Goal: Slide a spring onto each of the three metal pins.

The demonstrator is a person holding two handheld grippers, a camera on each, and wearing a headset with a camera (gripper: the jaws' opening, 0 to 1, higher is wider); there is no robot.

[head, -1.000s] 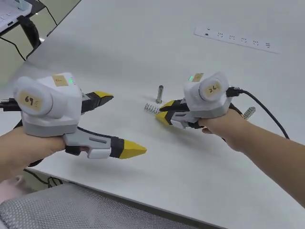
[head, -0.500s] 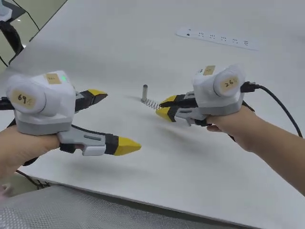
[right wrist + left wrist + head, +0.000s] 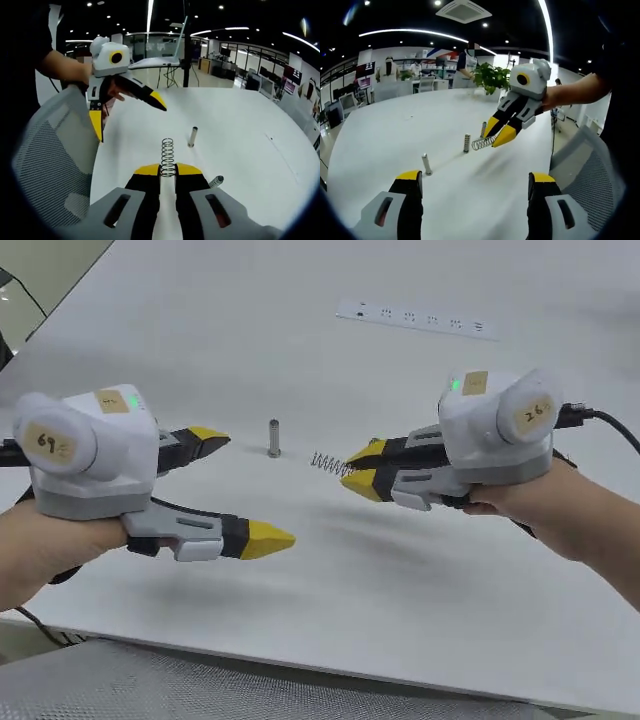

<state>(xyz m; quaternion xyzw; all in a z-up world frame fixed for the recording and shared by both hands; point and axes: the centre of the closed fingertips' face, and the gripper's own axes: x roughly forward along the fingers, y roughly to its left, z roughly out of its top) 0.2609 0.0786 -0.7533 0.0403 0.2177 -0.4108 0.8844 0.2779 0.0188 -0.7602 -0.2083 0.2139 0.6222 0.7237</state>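
My right gripper (image 3: 350, 470) is shut on one end of a small steel spring (image 3: 328, 463), holding it above the white table just right of a bare upright metal pin (image 3: 274, 438). From the right gripper view the spring (image 3: 168, 156) sticks straight out past the jaws toward that pin (image 3: 192, 136). A pin wearing a spring (image 3: 216, 181) lies near the right jaw. My left gripper (image 3: 240, 488) hovers open at the left, holding nothing. Its own view shows the bare pin (image 3: 426, 163), a sprung pin (image 3: 466, 143), another pin (image 3: 483, 129) and the right gripper (image 3: 495, 137).
A white power strip (image 3: 417, 318) lies at the far side of the table (image 3: 400, 580). A grey mesh chair back (image 3: 150, 680) sits below the near edge. People and desks stand far off in the room.
The right gripper has lifted the spring off the table and carried it from beside the pin out to the pin's right. The left gripper stays open in place. The head camera has shifted.
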